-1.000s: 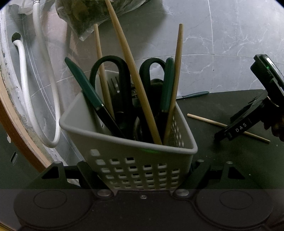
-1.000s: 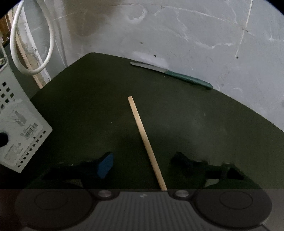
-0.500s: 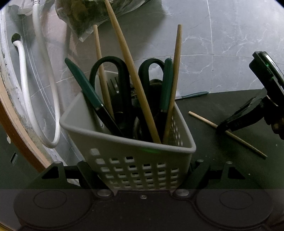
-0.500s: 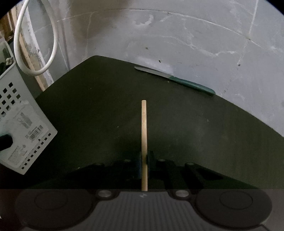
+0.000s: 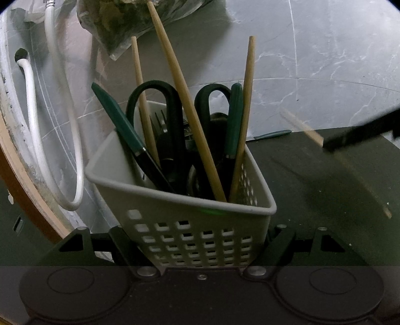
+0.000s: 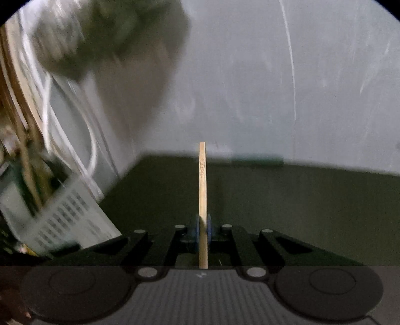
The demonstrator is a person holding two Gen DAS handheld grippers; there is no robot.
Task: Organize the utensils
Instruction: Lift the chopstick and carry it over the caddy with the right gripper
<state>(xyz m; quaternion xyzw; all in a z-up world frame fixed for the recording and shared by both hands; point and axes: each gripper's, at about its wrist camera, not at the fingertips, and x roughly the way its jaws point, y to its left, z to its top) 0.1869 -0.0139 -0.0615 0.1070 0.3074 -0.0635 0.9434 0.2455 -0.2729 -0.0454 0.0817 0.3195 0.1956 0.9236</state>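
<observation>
My left gripper (image 5: 200, 240) is shut on the lower sides of a white perforated basket (image 5: 190, 232), its fingers pressing both walls. In the basket stand three wooden chopsticks (image 5: 185, 107), black-handled scissors (image 5: 172, 120), green-handled knives (image 5: 117, 120) and a fork. My right gripper (image 6: 203, 225) is shut on another wooden chopstick (image 6: 203, 180), whose end points forward above the dark table (image 6: 300, 207). The left wrist view shows that gripper (image 5: 360, 135) blurred at the right, with the chopstick (image 5: 302, 127) raised off the table. The basket (image 6: 65, 220) lies to its left.
A green-handled knife (image 5: 272, 134) lies at the table's far edge, near the marble wall (image 5: 325, 50). A white hose (image 5: 35, 140) loops at the left beside a wooden rim (image 5: 15, 160). A plastic bag (image 5: 120, 20) of dark greens sits behind the basket.
The right gripper closed on the chopstick lying on the table, then lifted it and swung towards the basket. The left gripper and basket stayed put.
</observation>
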